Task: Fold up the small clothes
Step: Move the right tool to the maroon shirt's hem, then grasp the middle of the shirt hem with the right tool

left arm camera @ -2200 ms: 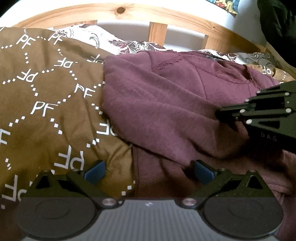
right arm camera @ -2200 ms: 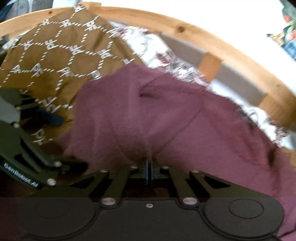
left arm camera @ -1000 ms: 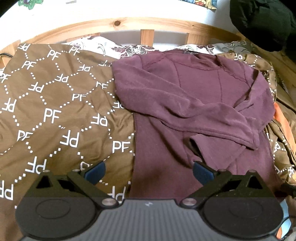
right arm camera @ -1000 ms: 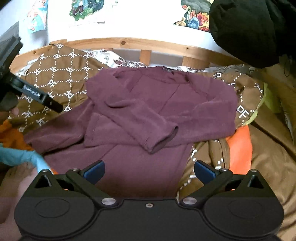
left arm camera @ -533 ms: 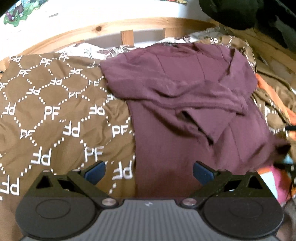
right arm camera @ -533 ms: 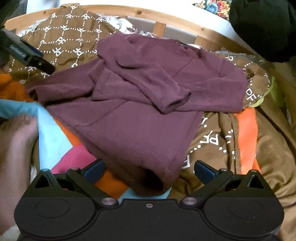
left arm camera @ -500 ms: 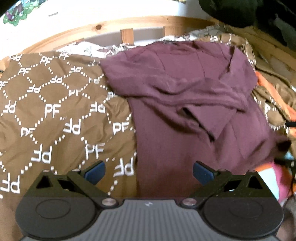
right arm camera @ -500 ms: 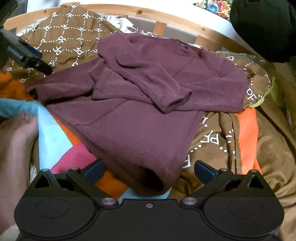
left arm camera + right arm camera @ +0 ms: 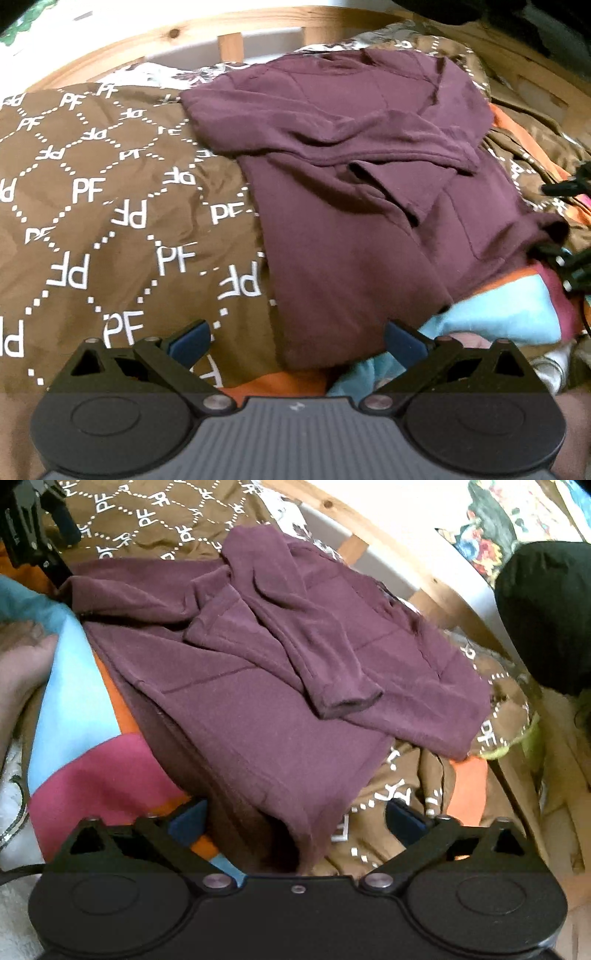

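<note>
A maroon long-sleeved top point(image 9: 354, 192) lies on the bed with both sleeves folded across its chest; it also shows in the right wrist view point(image 9: 280, 672). My left gripper point(image 9: 295, 339) is open, its blue pads either side of the top's lower left hem corner. My right gripper point(image 9: 295, 819) is open, with the lower right hem corner point(image 9: 295, 834) lying between its pads. The right gripper's black frame shows at the right edge of the left wrist view point(image 9: 565, 258); the left gripper shows at top left of the right wrist view point(image 9: 33, 535).
A brown blanket with white PF print point(image 9: 92, 206) covers the bed. A multicoloured cloth in blue, pink and orange point(image 9: 85, 746) lies under the hem. A wooden bed rail point(image 9: 229, 40) runs behind. A dark garment point(image 9: 546, 616) hangs at right. A bare hand point(image 9: 22, 664) is at left.
Both grippers have come down and closer to the top's bottom hem. The right gripper let go of the sleeve earlier and is now open at the hem corner.
</note>
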Motion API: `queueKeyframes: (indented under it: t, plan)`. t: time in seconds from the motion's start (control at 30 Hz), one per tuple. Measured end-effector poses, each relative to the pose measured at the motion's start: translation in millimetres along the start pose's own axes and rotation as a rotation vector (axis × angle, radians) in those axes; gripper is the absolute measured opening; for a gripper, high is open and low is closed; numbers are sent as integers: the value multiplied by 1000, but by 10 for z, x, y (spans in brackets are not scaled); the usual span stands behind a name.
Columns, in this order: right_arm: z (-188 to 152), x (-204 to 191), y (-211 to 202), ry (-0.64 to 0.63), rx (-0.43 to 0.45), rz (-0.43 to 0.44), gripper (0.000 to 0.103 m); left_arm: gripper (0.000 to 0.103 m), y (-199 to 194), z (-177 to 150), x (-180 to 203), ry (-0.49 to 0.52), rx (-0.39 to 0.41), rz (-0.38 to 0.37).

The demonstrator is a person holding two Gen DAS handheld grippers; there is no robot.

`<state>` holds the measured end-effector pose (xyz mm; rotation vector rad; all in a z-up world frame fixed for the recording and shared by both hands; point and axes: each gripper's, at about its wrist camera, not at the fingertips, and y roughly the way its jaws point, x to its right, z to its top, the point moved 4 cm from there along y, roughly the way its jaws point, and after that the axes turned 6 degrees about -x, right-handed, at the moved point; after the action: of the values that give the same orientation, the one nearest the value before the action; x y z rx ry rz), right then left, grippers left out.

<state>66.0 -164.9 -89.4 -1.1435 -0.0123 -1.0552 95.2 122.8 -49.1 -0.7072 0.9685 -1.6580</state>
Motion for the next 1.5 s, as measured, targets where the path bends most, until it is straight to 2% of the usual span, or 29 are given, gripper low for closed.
queueKeyframes:
  t: [0.07,0.17,0.23,0.27,0.3,0.33,0.47,0.53,0.67,0.73,0.9,1.13,1.33,1.5]
  plan:
    - [6,-1,5,16,-6,41,70,102,-25,-24,19,23,0,-23]
    - [5,13,-7,65,-3,106,41,102,-71,-59,63,46,2,-64]
    - [31,21,-32,91,12,115,36,102,-81,-67,104,65,6,-91]
    - [47,26,-49,108,24,123,29,102,-77,-65,139,78,7,-96]
    - [68,64,-61,137,36,139,22,102,-64,-61,179,92,7,-92]
    - [98,124,-73,183,51,160,20,102,-34,-49,221,112,5,-69]
    - [215,398,-101,352,121,210,17,102,90,58,358,186,14,54]
    - [287,540,-112,422,151,220,16,102,94,134,366,161,33,42]
    - [390,747,-78,517,193,234,16,102,113,267,381,91,42,-35]
    - [417,811,-58,550,206,237,16,102,166,301,428,106,35,-49]
    - [430,980,-3,647,225,268,16,102,270,285,590,196,31,-22]
    - [382,1072,53,698,224,274,16,102,209,241,413,171,-7,-65]
    - [367,1136,107,732,233,283,16,102,181,169,263,194,-39,0]
    - [403,1153,113,727,242,285,16,103,204,160,318,205,-23,34]
